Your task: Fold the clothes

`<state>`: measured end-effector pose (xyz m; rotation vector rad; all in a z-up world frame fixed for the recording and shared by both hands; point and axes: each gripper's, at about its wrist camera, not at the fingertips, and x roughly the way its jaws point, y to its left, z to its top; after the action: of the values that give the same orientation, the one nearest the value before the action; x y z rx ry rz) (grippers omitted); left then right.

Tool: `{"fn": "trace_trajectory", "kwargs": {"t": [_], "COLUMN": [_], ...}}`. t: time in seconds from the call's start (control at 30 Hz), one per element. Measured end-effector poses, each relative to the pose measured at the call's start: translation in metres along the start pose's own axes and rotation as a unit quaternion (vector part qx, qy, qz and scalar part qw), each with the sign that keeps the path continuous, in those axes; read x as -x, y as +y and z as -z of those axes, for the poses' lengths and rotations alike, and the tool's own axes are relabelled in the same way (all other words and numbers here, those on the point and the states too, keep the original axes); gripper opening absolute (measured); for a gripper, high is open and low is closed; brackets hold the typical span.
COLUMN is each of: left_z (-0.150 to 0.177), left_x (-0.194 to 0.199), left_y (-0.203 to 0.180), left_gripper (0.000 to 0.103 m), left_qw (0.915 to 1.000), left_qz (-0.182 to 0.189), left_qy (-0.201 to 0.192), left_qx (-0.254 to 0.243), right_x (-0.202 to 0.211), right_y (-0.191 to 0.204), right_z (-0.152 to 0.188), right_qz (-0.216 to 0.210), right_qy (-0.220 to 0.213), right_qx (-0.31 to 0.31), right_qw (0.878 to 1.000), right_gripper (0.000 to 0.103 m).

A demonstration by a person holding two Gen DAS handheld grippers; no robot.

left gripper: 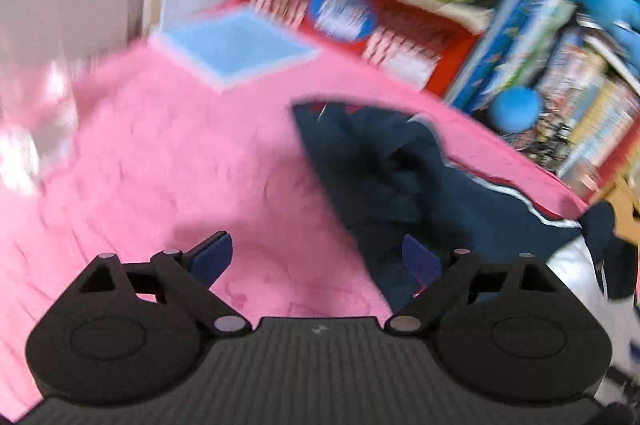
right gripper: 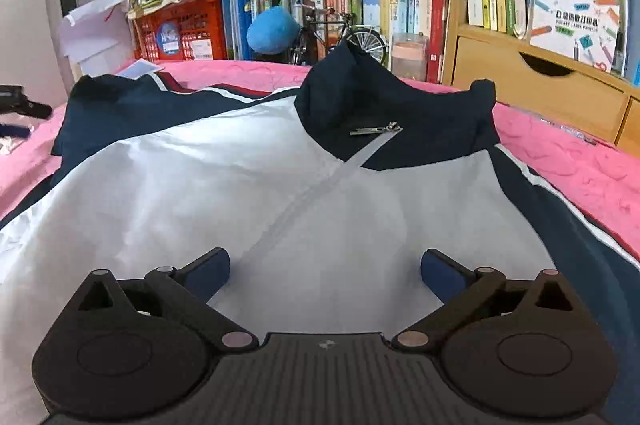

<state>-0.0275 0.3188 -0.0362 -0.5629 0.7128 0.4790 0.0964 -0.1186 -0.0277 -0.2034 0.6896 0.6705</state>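
the jacket (right gripper: 200, 185) is smooth, faintly glossy cloth with a metal zip pull (right gripper: 376, 129); the pink cover (right gripper: 580, 165) is matt, textured cloth; the drawers (right gripper: 540, 93) are wood.

The left wrist view is smeared by motion: the red crate (left gripper: 400, 25) and the books (left gripper: 580, 105) at the far right show no readable print. The jacket (right gripper: 280, 193) runs off the right wrist view's near and right edges, so its hem is cut off. A dark object (right gripper: 24, 103) at the left edge is only partly in view.
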Motion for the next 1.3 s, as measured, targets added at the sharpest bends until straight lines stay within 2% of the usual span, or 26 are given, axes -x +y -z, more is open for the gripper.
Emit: {"fn": "trace_trajectory", "kwargs": {"t": [0.03,0.1,0.17,0.2,0.27,0.3,0.37,0.4,0.43,0.47,0.5,0.53,0.57,0.6,0.67,0.73,0.77,0.83,0.9,0.97,1.03,1.1,1.13,1.2,1.27,1.3], "left_z": [0.000,-0.003,-0.009,-0.013,-0.021,-0.026,-0.030,-0.031,-0.026,-0.020,-0.008,0.009,0.025,0.041,0.067,0.077,0.076,0.063,0.044,0.030,0.023,0.029,0.036,0.053,0.068,0.073], "left_x": [-0.004,-0.016,-0.029,-0.034,-0.038,-0.035,-0.013,0.008,0.032,0.057,0.081,0.101,0.120,0.132,0.143,0.135,0.124,0.098,0.068,0.048,0.028,0.020,0.020,0.021,0.020,0.026], "left_y": [-0.004,-0.012,-0.025,-0.033,-0.045,-0.052,-0.082,-0.107,-0.137,-0.166,-0.192,-0.213,-0.232,-0.242,-0.248,-0.243,-0.237,-0.221,-0.198,-0.176,-0.163,-0.169,-0.178,-0.196,-0.215,-0.220], "left_gripper": [0.103,0.103,0.103,0.097,0.054,0.038,0.026,0.025,0.028,0.030,0.040,0.060,0.072,0.092,0.095,0.097,0.098,0.098,0.098,0.098,0.098,0.098,0.098,0.103,0.102,0.098], "left_qw": [0.9998,0.9994,0.9990,0.9988,0.9987,0.9984,0.9959,0.9896,0.9762,0.9561,0.9316,0.9045,0.8758,0.8547,0.8255,0.8274,0.8398,0.8807,0.9269,0.9555,0.9727,0.9765,0.9712,0.9514,0.9358,0.9227], "left_qz": [0.006,0.020,0.009,-0.001,0.009,0.027,0.053,0.084,0.118,0.150,0.174,0.186,0.193,0.190,0.185,0.163,0.145,0.109,0.099,0.113,0.113,0.093,0.108,0.166,0.199,0.238], "left_qy": [-0.016,-0.028,-0.043,-0.049,-0.048,-0.045,-0.073,-0.094,-0.111,-0.126,-0.139,-0.156,-0.174,-0.191,-0.210,-0.201,-0.185,-0.136,-0.071,-0.033,-0.016,-0.022,-0.024,-0.010,0.006,0.015], "left_qx": [-0.004,-0.002,0.004,0.004,0.014,0.020,-0.010,-0.068,-0.144,-0.218,-0.287,-0.350,-0.407,-0.444,-0.490,-0.499,-0.489,-0.440,-0.355,-0.270,-0.202,-0.194,-0.211,-0.259,-0.291,-0.303], "right_x": [-0.001,-0.002,-0.002,-0.002,-0.002,-0.002,-0.001,-0.002,-0.002,-0.002,-0.002,-0.002,-0.002,-0.003,-0.003,-0.003,-0.003,-0.003,-0.003,-0.003,-0.003,-0.003,-0.003,-0.003,-0.003,-0.002], "right_y": [-0.001,-0.004,-0.007,-0.009,-0.009,-0.011,-0.013,-0.013,-0.014,-0.014,-0.015,-0.015,-0.015,-0.015,-0.015,-0.016,-0.016,-0.016,-0.016,-0.016,-0.016,-0.016,-0.016,-0.017,-0.018,-0.018], "right_z": [-0.001,-0.003,-0.003,-0.003,-0.002,-0.001,0.002,0.003,0.003,0.003,0.003,0.003,0.004,0.004,0.004,0.004,0.004,0.004,0.004,0.004,0.004,0.005,0.005,0.005,0.005,0.005], "right_qz": [0.008,0.016,0.026,0.031,0.037,0.039,0.044,0.044,0.045,0.044,0.044,0.044,0.043,0.043,0.042,0.042,0.041,0.041,0.041,0.041,0.041,0.040,0.040,0.038,0.035,0.034], "right_qy": [-0.001,-0.001,-0.003,-0.004,-0.006,-0.007,-0.008,-0.008,-0.008,-0.008,-0.008,-0.008,-0.008,-0.007,-0.007,-0.008,-0.008,-0.008,-0.007,-0.007,-0.007,-0.007,-0.007,-0.008,-0.009,-0.010], "right_qx": [-0.006,-0.022,-0.035,-0.039,-0.042,-0.043,-0.045,-0.046,-0.047,-0.048,-0.049,-0.049,-0.050,-0.050,-0.051,-0.052,-0.052,-0.053,-0.052,-0.053,-0.053,-0.054,-0.055,-0.056,-0.060,-0.062], "right_qw": [1.000,1.000,0.999,0.999,0.998,0.998,0.998,0.998,0.998,0.998,0.998,0.998,0.998,0.998,0.998,0.998,0.998,0.998,0.998,0.998,0.998,0.998,0.998,0.998,0.998,0.997], "right_gripper": [0.103,0.103,0.103,0.103,0.103,0.103,0.103,0.103,0.103,0.103,0.103,0.103,0.103,0.103,0.103,0.103,0.103,0.103,0.103,0.103,0.103,0.103,0.103,0.103,0.103,0.103]}}
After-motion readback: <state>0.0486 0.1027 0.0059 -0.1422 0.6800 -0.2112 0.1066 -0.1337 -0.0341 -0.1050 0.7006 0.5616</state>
